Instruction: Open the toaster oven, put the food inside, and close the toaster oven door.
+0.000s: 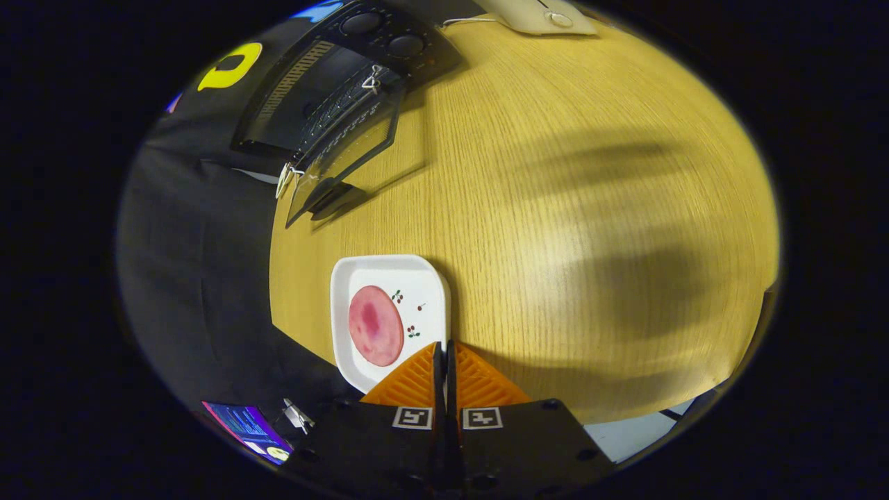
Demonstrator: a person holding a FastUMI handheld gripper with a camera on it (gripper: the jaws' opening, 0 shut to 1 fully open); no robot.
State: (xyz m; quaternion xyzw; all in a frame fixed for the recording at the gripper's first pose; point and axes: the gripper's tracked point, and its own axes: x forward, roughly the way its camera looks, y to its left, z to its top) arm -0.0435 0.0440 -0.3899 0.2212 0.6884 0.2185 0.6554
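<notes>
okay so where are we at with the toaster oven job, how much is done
Done: the oven door hangs open. In hand: nothing; the gripper is shut and empty, its tips at the plate edge. Left: move the pink slice from the plate into the oven, then close the door.

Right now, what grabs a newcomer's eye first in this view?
The pink round slice of food on the white square plate, just ahead of the gripper, whose fingers are closed together on nothing. Beyond them, at the far end of the wooden table, the black toaster oven stands with its glass door swung open.
</notes>
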